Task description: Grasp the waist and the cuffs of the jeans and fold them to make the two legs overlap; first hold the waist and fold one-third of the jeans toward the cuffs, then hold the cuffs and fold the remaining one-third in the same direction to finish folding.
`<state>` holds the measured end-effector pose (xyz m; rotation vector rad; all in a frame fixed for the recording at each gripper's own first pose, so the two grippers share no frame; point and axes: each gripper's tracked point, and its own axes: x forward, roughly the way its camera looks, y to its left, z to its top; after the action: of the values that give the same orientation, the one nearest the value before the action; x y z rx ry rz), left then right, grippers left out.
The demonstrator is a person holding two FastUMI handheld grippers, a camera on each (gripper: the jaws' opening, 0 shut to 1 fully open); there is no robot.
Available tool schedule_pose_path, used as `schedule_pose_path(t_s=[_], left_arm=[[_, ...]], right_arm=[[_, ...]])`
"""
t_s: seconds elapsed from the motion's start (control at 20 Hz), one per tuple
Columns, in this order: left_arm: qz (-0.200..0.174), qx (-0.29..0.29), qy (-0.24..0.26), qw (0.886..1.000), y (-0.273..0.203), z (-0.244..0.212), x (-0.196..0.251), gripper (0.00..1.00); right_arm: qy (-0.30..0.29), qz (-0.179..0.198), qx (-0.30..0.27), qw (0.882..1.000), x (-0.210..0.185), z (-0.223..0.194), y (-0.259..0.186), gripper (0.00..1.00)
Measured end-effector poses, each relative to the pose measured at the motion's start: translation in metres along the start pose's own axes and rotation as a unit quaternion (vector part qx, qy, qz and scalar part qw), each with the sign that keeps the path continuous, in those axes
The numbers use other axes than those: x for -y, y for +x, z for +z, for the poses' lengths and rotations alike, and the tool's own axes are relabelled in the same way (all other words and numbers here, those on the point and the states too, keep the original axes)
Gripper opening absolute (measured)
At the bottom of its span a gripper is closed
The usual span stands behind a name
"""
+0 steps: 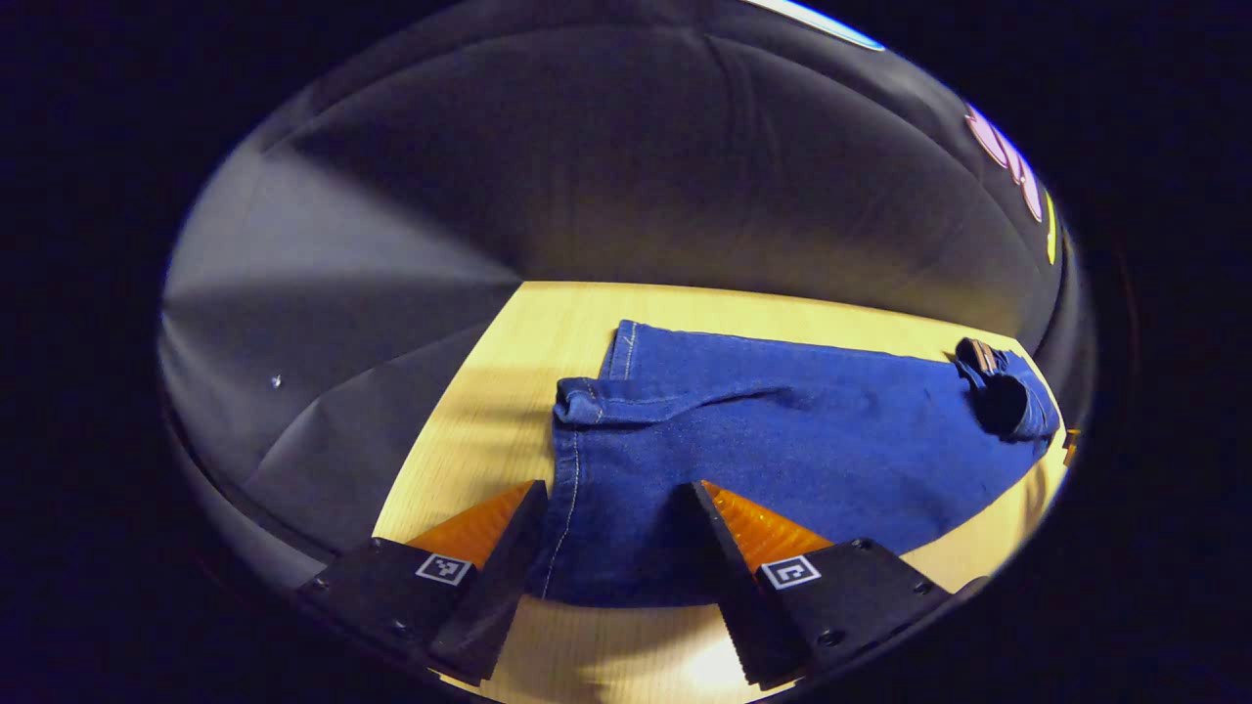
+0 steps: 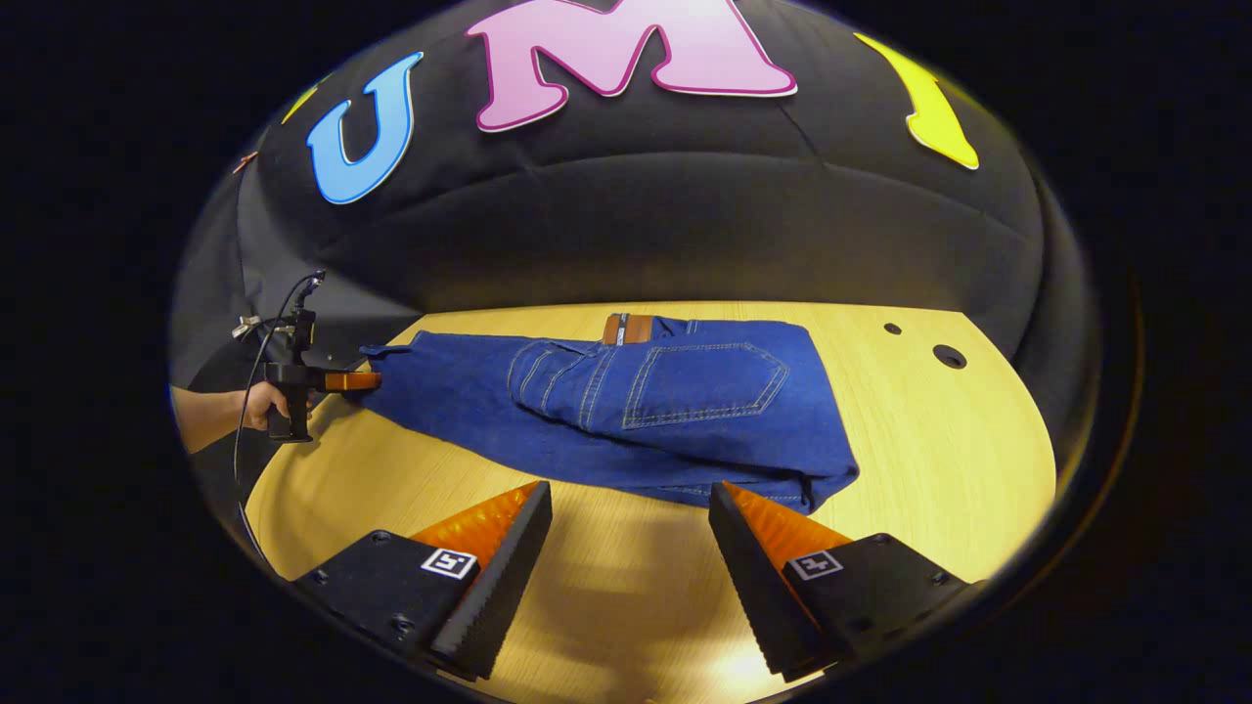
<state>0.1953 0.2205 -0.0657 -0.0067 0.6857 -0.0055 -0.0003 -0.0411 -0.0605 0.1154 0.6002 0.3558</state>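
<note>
I am seeing the jeans (image 2: 626,411), blue denim with pale stitching, lying mid-frame on the light wood counter (image 2: 939,460) under black cloth walls. My left tongs (image 1: 614,523) are gaping over the cuffs; my right tongs (image 2: 631,523) are hanging open, just short of the waist.

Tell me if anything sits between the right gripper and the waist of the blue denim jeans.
Nothing visible does: bare wooden table lies between the open right gripper and the waist end of the blue denim jeans.
</note>
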Motion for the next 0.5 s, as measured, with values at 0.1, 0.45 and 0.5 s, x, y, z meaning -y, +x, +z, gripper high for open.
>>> schedule_pose_path(t_s=[0.1, 0.45, 0.5], left_arm=[[-0.007, 0.014, 0.009, 1.0, 0.001, -0.001, 0.01, 0.68], [-0.021, -0.02, 0.023, 0.999, 0.003, -0.002, 0.021, 0.28], [-0.012, -0.023, 0.017, 1.0, 0.003, -0.002, 0.025, 0.24]], right_arm=[[0.001, 0.002, -0.005, 1.0, -0.003, -0.005, 0.0, 0.99], [0.0, -0.002, -0.009, 1.0, -0.014, -0.011, 0.0, 0.99], [0.001, -0.003, -0.009, 1.0, -0.014, -0.011, 0.0, 0.99]])
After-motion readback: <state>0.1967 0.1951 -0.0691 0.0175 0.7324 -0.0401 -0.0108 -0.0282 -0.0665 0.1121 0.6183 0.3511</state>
